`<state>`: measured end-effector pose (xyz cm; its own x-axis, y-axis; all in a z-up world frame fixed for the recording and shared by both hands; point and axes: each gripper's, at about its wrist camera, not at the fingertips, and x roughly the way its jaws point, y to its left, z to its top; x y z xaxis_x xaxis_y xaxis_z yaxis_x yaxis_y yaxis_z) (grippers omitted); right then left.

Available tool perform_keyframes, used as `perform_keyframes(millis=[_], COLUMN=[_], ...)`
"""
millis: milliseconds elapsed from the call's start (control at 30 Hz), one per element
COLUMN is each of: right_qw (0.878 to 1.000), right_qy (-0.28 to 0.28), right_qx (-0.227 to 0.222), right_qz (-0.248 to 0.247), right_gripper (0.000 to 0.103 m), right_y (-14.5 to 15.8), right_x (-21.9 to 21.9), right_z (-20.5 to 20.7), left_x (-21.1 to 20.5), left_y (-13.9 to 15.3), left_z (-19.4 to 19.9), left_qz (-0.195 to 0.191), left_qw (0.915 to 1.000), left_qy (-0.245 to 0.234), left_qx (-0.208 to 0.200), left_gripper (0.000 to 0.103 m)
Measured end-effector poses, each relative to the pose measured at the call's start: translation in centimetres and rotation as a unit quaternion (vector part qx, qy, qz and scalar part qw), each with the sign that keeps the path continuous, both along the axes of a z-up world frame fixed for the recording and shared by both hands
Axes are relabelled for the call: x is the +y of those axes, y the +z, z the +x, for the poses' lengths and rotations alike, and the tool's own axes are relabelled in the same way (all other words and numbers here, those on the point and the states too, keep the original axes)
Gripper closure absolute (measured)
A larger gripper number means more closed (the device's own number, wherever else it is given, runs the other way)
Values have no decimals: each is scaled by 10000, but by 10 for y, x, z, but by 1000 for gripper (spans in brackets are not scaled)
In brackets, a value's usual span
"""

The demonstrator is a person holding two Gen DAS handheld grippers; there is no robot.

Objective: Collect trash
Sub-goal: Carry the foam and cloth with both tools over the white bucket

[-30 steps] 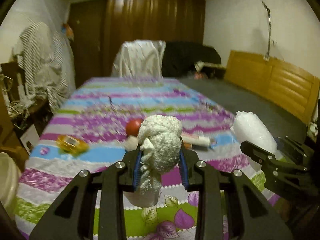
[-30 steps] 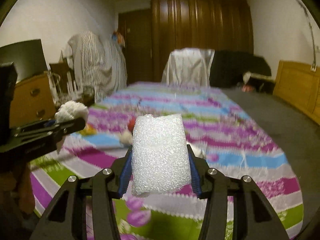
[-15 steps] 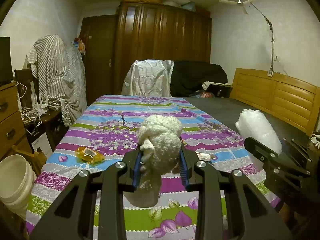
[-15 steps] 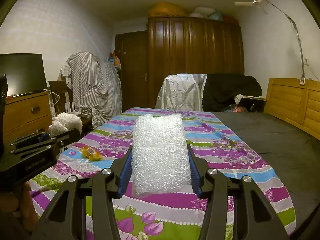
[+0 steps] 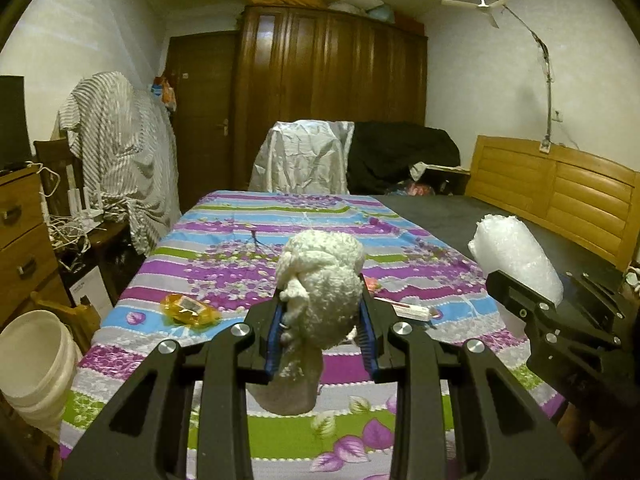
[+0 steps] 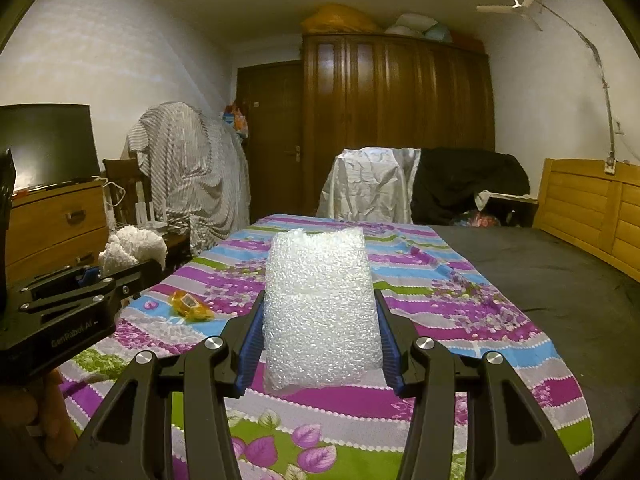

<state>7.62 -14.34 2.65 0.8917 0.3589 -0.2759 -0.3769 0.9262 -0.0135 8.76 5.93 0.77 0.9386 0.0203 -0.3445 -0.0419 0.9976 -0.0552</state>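
The left gripper (image 6: 132,276) body reads "GenRobot.AI".

Left gripper (image 5: 322,330): black two-finger frame with blue pads, pointing forward and slightly downward, held above the bed; jaws closed tight on a white fluffy wad (image 5: 320,292).

Right gripper (image 6: 320,340): same build, same slight downward tilt, level beside the left one; jaws clamped on both sides of a white bubble-wrap bundle (image 6: 320,308), which stands upright.

Hand (image 6: 48,416): partly visible beneath the left gripper's body.
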Motion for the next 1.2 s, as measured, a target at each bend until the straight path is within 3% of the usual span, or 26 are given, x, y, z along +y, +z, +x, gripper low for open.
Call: perform_keyframes(millis=[267, 567, 933, 1200], right_qw=[9984, 9909, 9689, 9451], right_qy=[568, 1342, 2436, 3127], right_qx=[57, 102, 320, 760], right_qz=[-21, -36, -284, -572], right_gripper=[52, 52, 52, 52], right_y=[10, 34, 55, 50], right_x=[49, 147, 300, 424], right_z=[11, 22, 13, 13], left_x=[52, 134, 245, 317], left_y=[7, 25, 33, 26], left_z=[-9, -28, -65, -94], left_qz=[34, 15, -133, -296], left_qw=[9987, 9914, 9722, 9543], left_qy=[507, 1306, 2335, 2954], left_qx=[18, -57, 129, 347], left_gripper=[74, 74, 73, 73])
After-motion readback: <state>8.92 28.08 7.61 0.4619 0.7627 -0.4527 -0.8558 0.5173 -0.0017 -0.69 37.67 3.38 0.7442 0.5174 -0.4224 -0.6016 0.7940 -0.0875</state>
